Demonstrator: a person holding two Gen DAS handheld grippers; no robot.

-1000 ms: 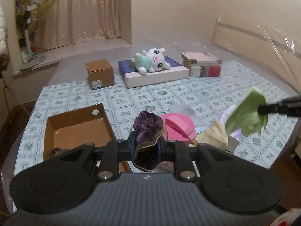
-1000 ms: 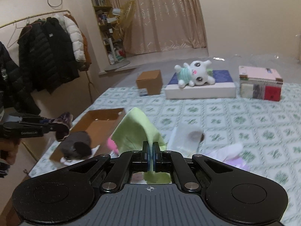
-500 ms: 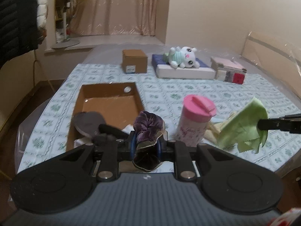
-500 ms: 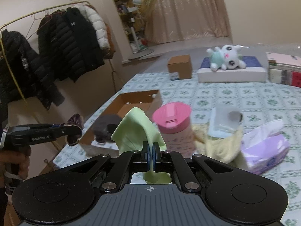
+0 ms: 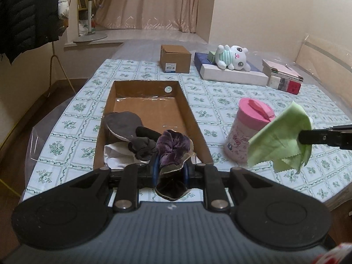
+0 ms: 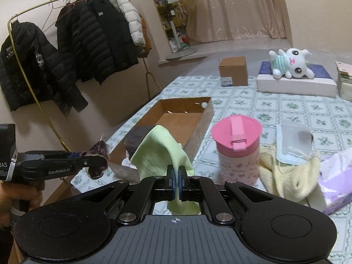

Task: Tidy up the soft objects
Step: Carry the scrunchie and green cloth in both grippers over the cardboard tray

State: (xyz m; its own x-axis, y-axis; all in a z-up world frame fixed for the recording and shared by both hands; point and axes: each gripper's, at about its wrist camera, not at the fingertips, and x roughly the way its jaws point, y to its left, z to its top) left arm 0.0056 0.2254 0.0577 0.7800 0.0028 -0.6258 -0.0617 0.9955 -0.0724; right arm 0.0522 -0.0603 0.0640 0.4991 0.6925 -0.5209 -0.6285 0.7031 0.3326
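Your left gripper [image 5: 170, 171] clenches a limp purple scrunchie [image 5: 172, 148]; your right gripper [image 6: 176, 177] pinches a light green cloth [image 6: 160, 154] mid-fold, so it drapes.

We see dark puffer jackets [image 6: 72, 50] and a white one [image 6: 132, 19] hanging on a rail [image 6: 33, 6] by the wall. Beige curtains [image 5: 151, 2] cover the far window, beside a cluttered bookshelf [image 6: 164, 4]. On the patterned cloth [image 5: 220, 101], a small closed carton [image 5: 175, 59] stands near a flat white-and-navy box [image 5: 233, 74] and stacked books [image 5: 282, 77].
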